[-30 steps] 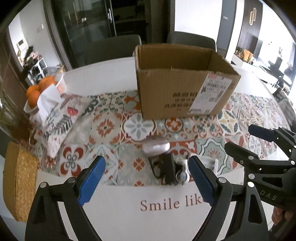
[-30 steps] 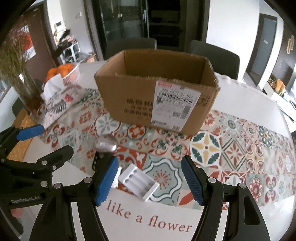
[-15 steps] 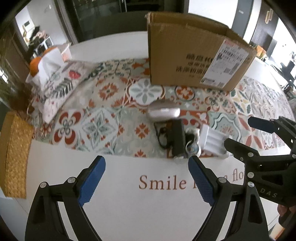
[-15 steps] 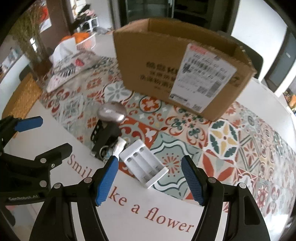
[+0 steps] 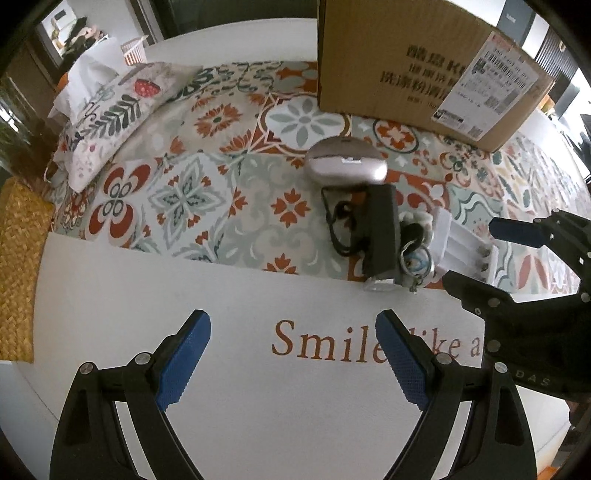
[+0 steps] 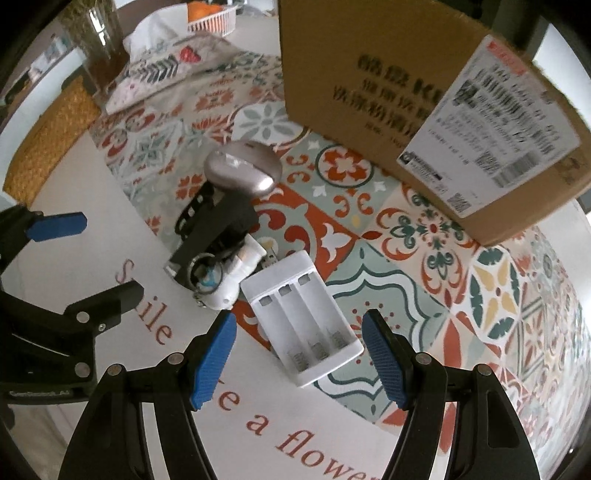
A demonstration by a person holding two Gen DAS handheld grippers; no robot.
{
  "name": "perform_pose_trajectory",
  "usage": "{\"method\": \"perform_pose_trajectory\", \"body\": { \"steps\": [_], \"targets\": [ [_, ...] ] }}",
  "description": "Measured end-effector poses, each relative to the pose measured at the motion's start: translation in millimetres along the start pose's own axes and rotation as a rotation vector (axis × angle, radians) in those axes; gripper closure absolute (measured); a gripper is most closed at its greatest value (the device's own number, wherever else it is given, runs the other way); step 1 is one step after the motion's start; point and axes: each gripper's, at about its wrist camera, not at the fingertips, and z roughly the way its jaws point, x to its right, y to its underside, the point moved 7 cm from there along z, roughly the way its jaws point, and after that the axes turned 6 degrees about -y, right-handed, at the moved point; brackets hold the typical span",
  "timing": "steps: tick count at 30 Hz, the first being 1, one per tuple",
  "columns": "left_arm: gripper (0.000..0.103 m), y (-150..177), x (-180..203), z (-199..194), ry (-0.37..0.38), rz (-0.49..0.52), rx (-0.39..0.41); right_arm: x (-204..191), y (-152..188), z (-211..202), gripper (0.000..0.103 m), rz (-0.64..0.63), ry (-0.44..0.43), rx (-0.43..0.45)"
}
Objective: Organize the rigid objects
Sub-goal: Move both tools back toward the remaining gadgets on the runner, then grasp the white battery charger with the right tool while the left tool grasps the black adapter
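A white battery charger (image 6: 306,319) lies on the patterned table runner (image 6: 388,258), right between and just ahead of the blue pads of my open right gripper (image 6: 297,349). To its left lie a black device with a strap (image 6: 218,225), a small white key-ring figure (image 6: 225,277) and a silver oval case (image 6: 242,171). The same cluster shows in the left wrist view: silver case (image 5: 345,164), black device (image 5: 376,229), charger (image 5: 458,240). My left gripper (image 5: 291,354) is open and empty over the white mat, short of the cluster. A cardboard box (image 6: 424,92) stands behind.
A floral pouch (image 5: 110,110) and a tissue box lie at the far left. A woven yellow mat (image 5: 18,258) sits at the table's left edge. A glass vase (image 6: 99,44) and a basket of oranges (image 6: 210,14) stand at the back left.
Both grippers have tilted down and moved closer to the table. The right gripper has come up to the white charger, which now lies between its pads. Nothing has been gripped.
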Motion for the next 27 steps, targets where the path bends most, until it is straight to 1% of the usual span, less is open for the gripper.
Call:
{"method": "perform_pose_trajectory", "body": {
  "steps": [3,6,13,16,19,21,22,27],
  "targets": [
    [0.011,0.0,1.1,4.6,-0.012,0.006,-0.007,0.3,2.2,10.7,0.033,-0.017,-0.024,-0.023],
    [0.011,-0.1,1.6,7.1,-0.024,0.011,-0.009,0.0,2.8,16.5,0.033,-0.034,-0.024,-0.022],
    [0.011,-2.0,4.6,10.0,-0.035,0.021,-0.011,0.9,1.3,18.4,0.033,-0.039,-0.026,0.022],
    [0.011,-1.8,4.9,10.3,-0.040,0.026,-0.009,3.0,2.3,17.0,0.040,-0.020,-0.012,0.048],
    [0.011,-1.5,4.7,10.1,-0.036,0.028,-0.011,6.7,8.1,13.3,0.044,0.014,-0.002,0.062],
    [0.011,-2.4,4.9,10.1,-0.036,0.032,-0.007,9.6,11.5,10.9,0.049,0.046,0.009,0.071],
    [0.011,-2.2,5.7,9.4,-0.032,0.034,-0.005,12.7,13.9,9.1,0.049,0.076,0.019,0.077],
    [0.011,-2.0,11.4,6.2,-0.009,0.048,0.004,21.2,25.6,2.0,0.050,0.198,0.005,0.112]
  ]
}}
